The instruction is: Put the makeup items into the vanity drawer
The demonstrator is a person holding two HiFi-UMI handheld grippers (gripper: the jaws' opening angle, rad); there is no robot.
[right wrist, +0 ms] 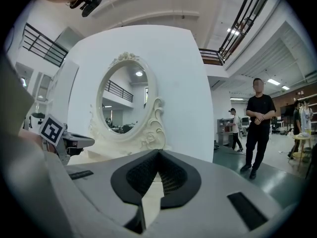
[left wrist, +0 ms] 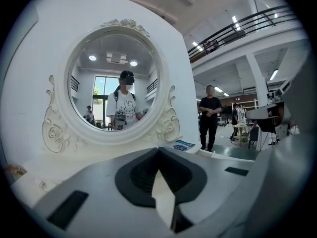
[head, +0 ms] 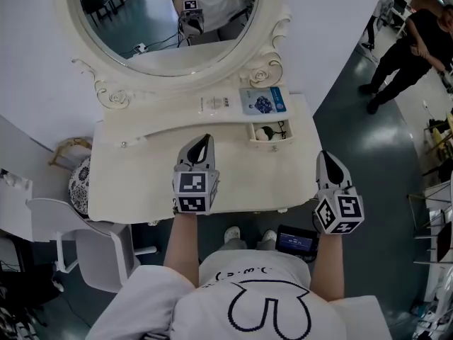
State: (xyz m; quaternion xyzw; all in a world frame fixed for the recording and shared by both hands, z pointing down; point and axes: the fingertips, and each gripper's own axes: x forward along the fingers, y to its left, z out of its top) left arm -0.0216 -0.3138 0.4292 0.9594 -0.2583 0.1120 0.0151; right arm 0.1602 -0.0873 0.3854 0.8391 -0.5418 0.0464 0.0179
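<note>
Left claw (left wrist: pixel 159 149) closed, empty, facing the oval vanity mirror (left wrist: pixel 115 81)

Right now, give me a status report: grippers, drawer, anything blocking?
Left gripper shut, empty, over the tabletop. Right gripper shut, empty, at table's right edge. Drawer open, items inside. Blue packet on shelf; nothing blocking.

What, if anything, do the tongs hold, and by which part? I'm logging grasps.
Nothing is held: left tongs and right tongs are both shut, empty between the tips.
</note>
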